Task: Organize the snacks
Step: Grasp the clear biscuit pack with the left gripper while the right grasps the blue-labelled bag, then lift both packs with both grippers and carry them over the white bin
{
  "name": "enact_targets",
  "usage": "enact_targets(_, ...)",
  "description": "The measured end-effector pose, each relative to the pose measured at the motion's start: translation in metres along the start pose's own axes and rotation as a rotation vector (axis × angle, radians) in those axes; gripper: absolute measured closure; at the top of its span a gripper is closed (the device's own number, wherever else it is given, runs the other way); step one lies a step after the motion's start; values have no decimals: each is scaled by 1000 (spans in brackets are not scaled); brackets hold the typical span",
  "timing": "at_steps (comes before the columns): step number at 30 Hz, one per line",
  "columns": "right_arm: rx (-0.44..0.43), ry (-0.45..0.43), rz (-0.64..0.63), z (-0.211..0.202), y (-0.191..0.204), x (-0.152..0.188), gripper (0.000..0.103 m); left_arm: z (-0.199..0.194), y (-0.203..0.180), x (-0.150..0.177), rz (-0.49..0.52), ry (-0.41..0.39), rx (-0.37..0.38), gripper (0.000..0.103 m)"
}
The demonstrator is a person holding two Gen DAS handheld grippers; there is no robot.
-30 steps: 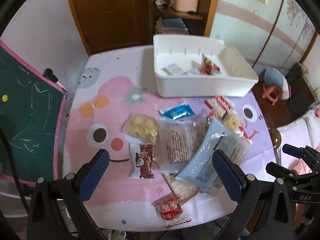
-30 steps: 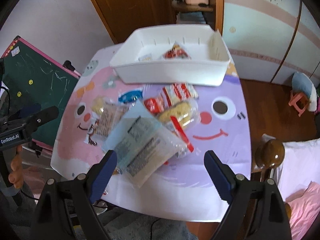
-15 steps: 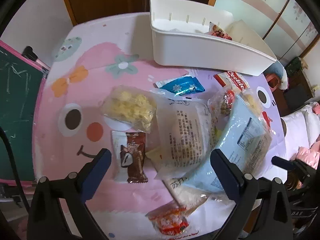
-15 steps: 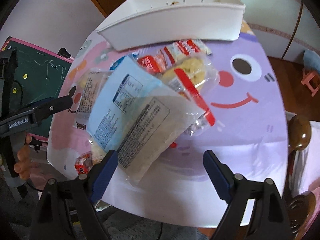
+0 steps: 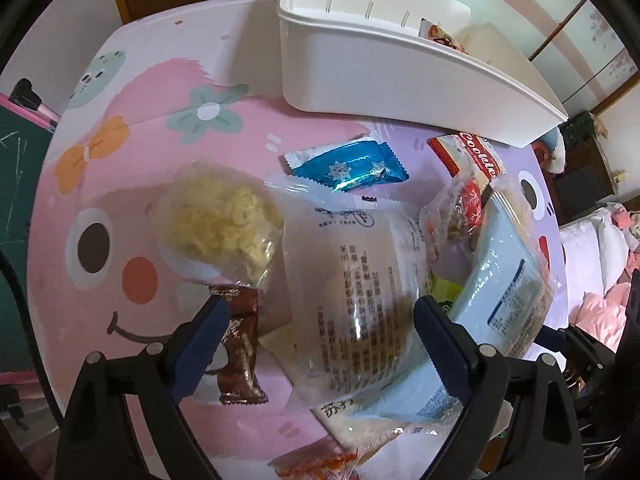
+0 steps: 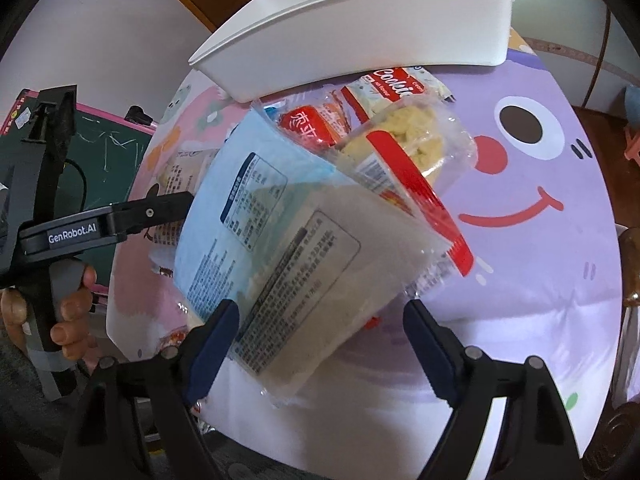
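Both claws were in the approach step, jaws spread yet closing: the left gripper [image 5: 320,332] straddled the clear packet [image 5: 352,280], the right gripper [image 6: 320,336] the pale blue packet [image 6: 256,216], each needing a pinch, then carriage to the white bin [image 5: 400,76] at twelve o'clock.

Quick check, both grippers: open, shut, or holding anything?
Left gripper: open, closing in over the clear rice-cake pack, no grip.
Right gripper: open, closing over the blue-and-white packet.

Glossy plastic wrappers [image 5: 352,280], matt bin [image 5: 384,76]
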State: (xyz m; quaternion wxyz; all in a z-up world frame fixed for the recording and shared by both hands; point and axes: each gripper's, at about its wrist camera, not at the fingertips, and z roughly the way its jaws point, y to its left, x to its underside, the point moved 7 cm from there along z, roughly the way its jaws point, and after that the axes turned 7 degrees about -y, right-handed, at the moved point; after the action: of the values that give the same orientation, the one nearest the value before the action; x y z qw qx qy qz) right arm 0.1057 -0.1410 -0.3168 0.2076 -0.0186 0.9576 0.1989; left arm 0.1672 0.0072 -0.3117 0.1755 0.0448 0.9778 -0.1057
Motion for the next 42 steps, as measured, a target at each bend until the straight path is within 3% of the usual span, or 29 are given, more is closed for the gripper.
enact_targets(5,-4,-14,-12,5,2,-6,19,10,-2,-2,-8,17,34,14)
enact_targets(6,-28,-13,-14,6,4,-7,31,11,-4,-2,-11,21,50,18)
enact_targets(8,-38,2,-15,10,7,-8,36,13,-10,-3,-29,30,98,38)
enact_targets(10,-42,-4,-15,9,7,-9,41,11,-12,-4,-28,29,92,40)
enact_targets(15,-67,-44,-8,-13,3,-16,67,2,-17,-2,-7,12,52,49)
enact_targets(18,-54,-73,-54,-28,11,-22,73,-9,-19,-3,-4,-14,27,60)
enact_targets(31,28,-145,-238,-76,46,-41,82,-78,-16,-5,-23,-129,-108,72)
enact_targets(35,65,-160,-284,-86,54,-45,84,-103,-17,-6,-15,-172,-135,72)
enact_targets(42,57,-206,-317,-115,67,-55,84,-153,-22,-11,-8,-267,-170,72)
